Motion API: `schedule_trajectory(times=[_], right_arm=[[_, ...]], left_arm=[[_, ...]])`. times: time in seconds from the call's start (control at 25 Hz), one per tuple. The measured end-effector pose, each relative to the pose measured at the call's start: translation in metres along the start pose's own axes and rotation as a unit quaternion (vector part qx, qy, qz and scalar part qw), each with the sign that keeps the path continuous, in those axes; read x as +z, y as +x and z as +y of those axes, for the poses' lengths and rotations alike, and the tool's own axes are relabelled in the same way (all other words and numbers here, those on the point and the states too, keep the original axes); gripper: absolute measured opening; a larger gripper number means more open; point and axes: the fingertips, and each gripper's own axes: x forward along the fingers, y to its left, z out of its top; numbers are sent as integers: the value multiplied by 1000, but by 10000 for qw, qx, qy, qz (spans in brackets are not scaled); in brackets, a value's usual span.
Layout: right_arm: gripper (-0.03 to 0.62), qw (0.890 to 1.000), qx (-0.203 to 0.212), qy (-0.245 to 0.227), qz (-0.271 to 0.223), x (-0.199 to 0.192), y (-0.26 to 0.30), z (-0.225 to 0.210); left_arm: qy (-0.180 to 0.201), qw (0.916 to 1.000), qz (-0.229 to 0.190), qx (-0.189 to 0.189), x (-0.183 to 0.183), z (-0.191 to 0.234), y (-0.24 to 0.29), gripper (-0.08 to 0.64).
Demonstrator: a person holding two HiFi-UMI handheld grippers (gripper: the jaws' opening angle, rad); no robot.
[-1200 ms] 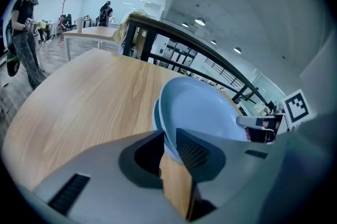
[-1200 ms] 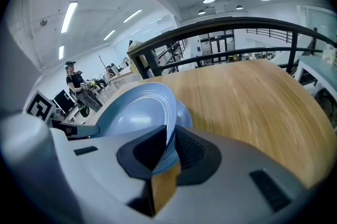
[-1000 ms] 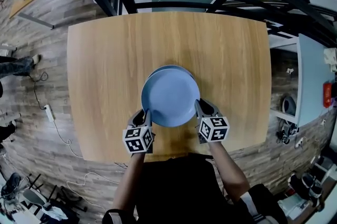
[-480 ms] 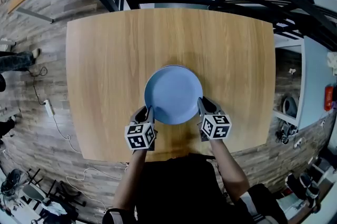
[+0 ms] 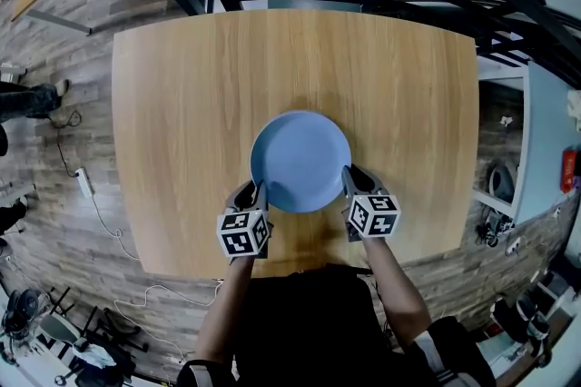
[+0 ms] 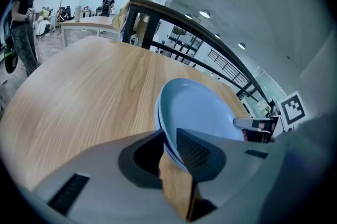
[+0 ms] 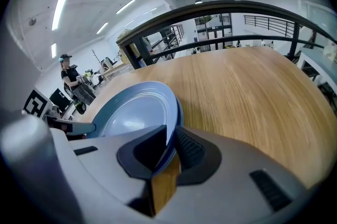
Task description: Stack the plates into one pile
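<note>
left gripper (image 5: 251, 193): jaws clamped on top plate (image 5: 300, 160), near-left rim | right gripper (image 5: 350, 178): likewise, near-right rim | top plate sits on lower plate (image 7: 179, 110), mid worktop (image 5: 182, 94) | step: likely set-down | next: let go both rims, draw back without nudging pile

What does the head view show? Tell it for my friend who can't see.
Seen from above, a blue plate shows at the middle of a wooden table. The person's left gripper and right gripper each pinch its near rim, one on each side.
</note>
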Motion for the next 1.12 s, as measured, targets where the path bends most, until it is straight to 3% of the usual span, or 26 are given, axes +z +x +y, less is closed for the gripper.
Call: schedule_trajectory(times=[0.68,0.84,1.12], right_arm=[[81,9997,-84,-226,8,-3,6,-2],[115,9995,-155,-271,-34,-1,5,-3],[118,9991,-158,-324,-229,8,-4,-2]], left_arm=[[153,9998,-44,123,-3,-1,4,94],[187,9995,-121,239,1,3,2,97],[189,9991,-296,255,8,5,-8,98]])
